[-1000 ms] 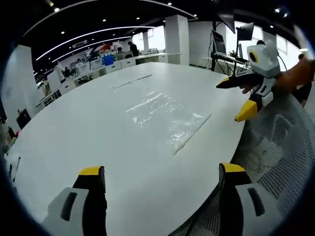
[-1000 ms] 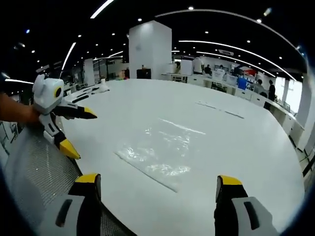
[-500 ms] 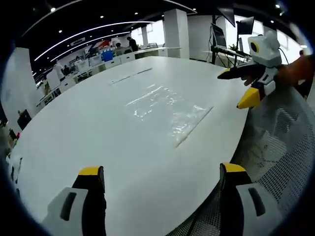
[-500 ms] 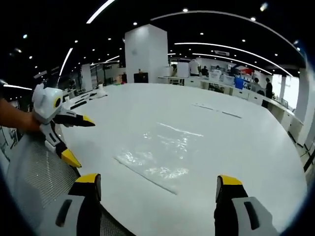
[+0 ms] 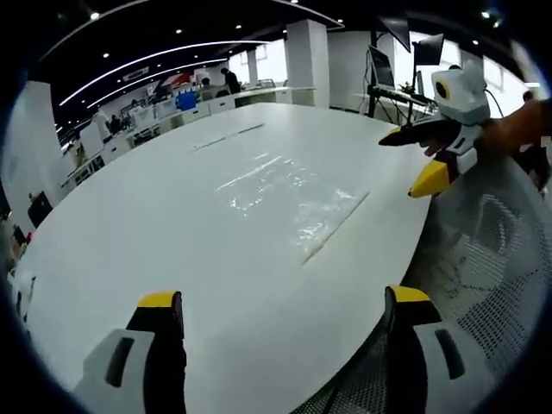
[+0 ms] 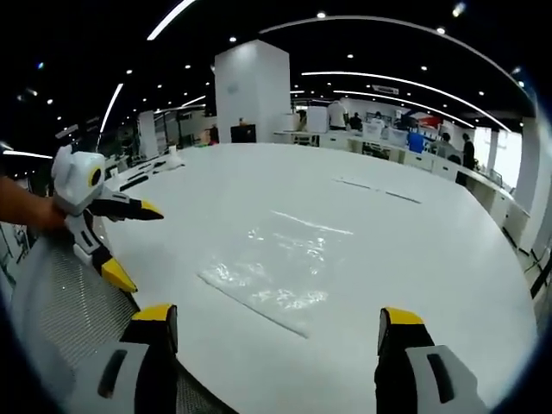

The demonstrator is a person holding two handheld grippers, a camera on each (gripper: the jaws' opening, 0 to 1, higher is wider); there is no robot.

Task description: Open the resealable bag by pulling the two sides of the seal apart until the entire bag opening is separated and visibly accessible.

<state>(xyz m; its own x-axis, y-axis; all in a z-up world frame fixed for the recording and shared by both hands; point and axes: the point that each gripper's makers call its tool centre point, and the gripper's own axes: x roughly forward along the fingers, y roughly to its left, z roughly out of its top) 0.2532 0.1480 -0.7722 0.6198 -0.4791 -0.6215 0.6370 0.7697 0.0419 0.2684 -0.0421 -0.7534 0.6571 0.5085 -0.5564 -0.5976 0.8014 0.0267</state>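
The left hand-held gripper hangs over the near edge of the white worktop, its two yellow-tipped jaws spread wide with nothing between them. In the right gripper view it shows at the left, held in a person's hand, jaws apart, above a grey mesh chair back.

The right hand-held gripper likewise has its jaws wide apart and empty, poised at the worktop's edge. In the left gripper view it appears at the upper right, gripped by a hand, its jaws parted and pointing toward the worktop.

The clear resealable bag lies flat on the worktop ahead of both grippers, well apart from either, and neither touches it. In the right gripper view the bag lies between the own jaws' line of sight, glinting under the ceiling lights. Farther out, two thin strips lie on the worktop, and beyond that are office desks and a white pillar.
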